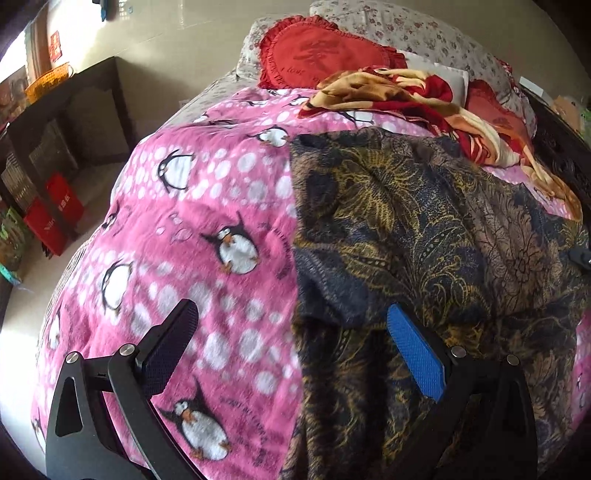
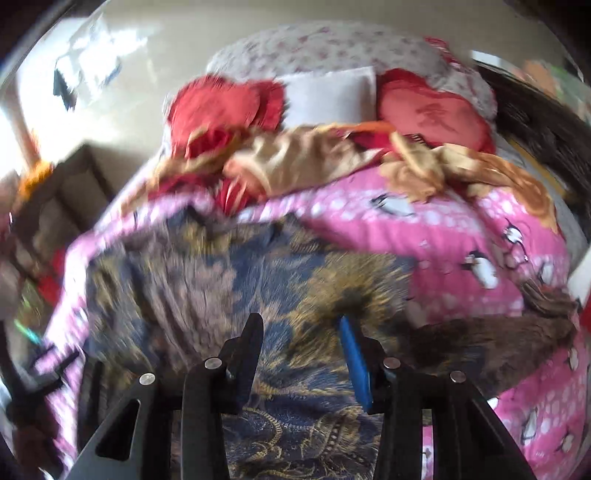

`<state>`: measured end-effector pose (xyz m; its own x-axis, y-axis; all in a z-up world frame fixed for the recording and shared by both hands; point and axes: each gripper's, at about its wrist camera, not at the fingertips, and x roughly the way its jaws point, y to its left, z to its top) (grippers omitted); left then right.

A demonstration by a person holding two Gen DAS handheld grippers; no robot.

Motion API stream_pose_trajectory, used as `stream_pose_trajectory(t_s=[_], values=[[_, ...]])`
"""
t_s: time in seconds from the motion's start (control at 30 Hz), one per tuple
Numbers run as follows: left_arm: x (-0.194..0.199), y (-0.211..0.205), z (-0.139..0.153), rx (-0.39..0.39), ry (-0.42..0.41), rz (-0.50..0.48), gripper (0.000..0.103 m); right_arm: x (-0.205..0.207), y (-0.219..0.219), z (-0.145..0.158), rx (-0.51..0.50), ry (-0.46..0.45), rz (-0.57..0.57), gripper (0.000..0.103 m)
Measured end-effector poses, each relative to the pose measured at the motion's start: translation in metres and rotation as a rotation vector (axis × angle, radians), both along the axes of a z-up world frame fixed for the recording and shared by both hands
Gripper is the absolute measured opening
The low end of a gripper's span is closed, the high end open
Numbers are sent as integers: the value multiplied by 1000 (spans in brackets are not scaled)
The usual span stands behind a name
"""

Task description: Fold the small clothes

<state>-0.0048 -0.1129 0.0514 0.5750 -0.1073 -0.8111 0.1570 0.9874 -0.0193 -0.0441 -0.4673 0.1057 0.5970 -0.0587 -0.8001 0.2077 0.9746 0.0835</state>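
A dark navy and gold paisley garment (image 1: pixel 424 236) lies spread on a pink penguin blanket (image 1: pixel 207 206). My left gripper (image 1: pixel 291 317) is open above the garment's left edge, its black finger over the blanket and its blue finger (image 1: pixel 413 354) over the cloth. In the blurred right wrist view the same garment (image 2: pixel 236 273) fills the middle. My right gripper (image 2: pixel 301 328) is open and empty just above it. A brown part of the garment (image 2: pixel 491 343) stretches to the right.
A crumpled red and tan blanket (image 1: pixel 417 99), red heart cushions (image 1: pixel 317 55) and floral pillows (image 1: pixel 406 33) lie at the head of the bed. A dark shelf unit (image 1: pixel 74 122) and red bags (image 1: pixel 55 218) stand on the floor at left.
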Motion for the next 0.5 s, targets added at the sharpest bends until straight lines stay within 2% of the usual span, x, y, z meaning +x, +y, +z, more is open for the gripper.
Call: stream_pose_trajectory(t_s=[0.07, 0.13, 0.27, 0.37, 0.4, 0.5], values=[[7, -5, -5, 18, 6, -5, 103, 7, 2, -15, -36, 24, -17, 41], [15, -8, -11, 30, 16, -2, 103, 14, -6, -28, -30, 27, -52, 41], [30, -7, -29, 33, 76, 12, 103, 27, -19, -46, -40, 38, -89, 40], [27, 0, -27, 14, 76, 9, 103, 28, -11, -42, -87, 50, -70, 40], [25, 3, -25, 9, 72, 8, 103, 24, -8, -36, -76, 54, -66, 40], [13, 18, -19, -28, 73, 8, 103, 16, 14, -13, 54, -12, 19, 43]])
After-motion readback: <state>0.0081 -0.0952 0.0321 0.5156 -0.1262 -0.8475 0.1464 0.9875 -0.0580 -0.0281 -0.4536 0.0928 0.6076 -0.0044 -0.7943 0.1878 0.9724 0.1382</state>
